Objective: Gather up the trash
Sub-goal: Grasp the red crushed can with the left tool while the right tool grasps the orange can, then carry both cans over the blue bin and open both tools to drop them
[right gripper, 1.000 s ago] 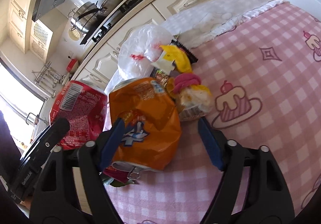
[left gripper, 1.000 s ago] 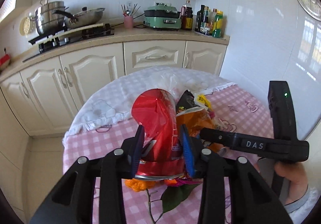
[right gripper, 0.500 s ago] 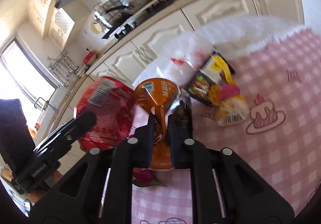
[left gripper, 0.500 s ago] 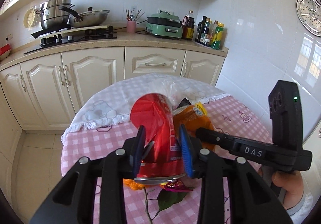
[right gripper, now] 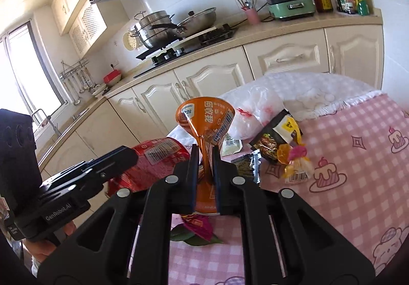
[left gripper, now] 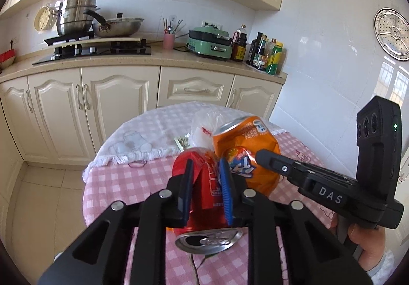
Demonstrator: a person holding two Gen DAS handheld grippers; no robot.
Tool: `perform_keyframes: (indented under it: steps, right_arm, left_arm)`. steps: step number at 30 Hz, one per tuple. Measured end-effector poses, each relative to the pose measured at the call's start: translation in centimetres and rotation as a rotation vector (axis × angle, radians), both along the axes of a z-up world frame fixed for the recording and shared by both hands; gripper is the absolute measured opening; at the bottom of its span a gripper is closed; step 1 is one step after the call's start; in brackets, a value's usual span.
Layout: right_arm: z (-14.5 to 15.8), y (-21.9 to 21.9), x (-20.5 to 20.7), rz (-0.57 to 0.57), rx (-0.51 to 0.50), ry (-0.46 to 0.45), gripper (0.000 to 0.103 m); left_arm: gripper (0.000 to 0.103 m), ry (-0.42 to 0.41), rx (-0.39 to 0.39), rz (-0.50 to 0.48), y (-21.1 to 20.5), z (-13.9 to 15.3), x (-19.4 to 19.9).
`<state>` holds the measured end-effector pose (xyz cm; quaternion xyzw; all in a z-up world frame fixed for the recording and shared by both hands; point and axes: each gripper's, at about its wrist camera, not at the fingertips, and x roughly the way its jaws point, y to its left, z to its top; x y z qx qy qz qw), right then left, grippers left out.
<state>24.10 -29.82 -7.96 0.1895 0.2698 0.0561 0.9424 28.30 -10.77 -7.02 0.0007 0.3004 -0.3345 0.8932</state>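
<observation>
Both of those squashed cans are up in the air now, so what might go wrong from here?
The orange can is pinched flat at its waist, so it might twist or slip out. The red can, its open top facing down, might drip onto the pink checked tablecloth. The two cans hang close together and might knock each other.

Two crushed cans (left gripper: 245, 152) side by side above the table (right gripper: 358, 198), wrappers (right gripper: 278, 142) behind, cabinets (left gripper: 120, 108) beyond.

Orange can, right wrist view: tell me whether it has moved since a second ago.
Yes. The orange can has come up off the pink checked cloth, crushed flat in the right gripper, whose jaws have just closed.
</observation>
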Motion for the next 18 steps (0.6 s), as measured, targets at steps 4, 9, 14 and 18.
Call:
perform_keyframes:
  steps: [4,9,14,18]
  right_arm:
    - [-0.5,0.8,-0.3,0.006,-0.028,0.016,0.01]
    - [-0.9,1.4,-0.7,0.009,-0.062,0.019,0.01]
    - [-0.4,1.6,-1.4,0.005,-0.089,-0.007,0.01]
    - [0.6,1.9,-2.1,0.0,-0.111,-0.043,0.01]
  left_arm:
    - [0.018,0.04,0.083,-0.004,0.3,-0.9,-0.8]
    - [0.018,0.093,0.117,-0.019,0.2,-1.8,-0.7]
    - [0.015,0.095,0.144,0.02,0.1,-2.8,-0.5]
    - [0.013,0.052,0.094,0.058,0.7,-2.2,-1.2]
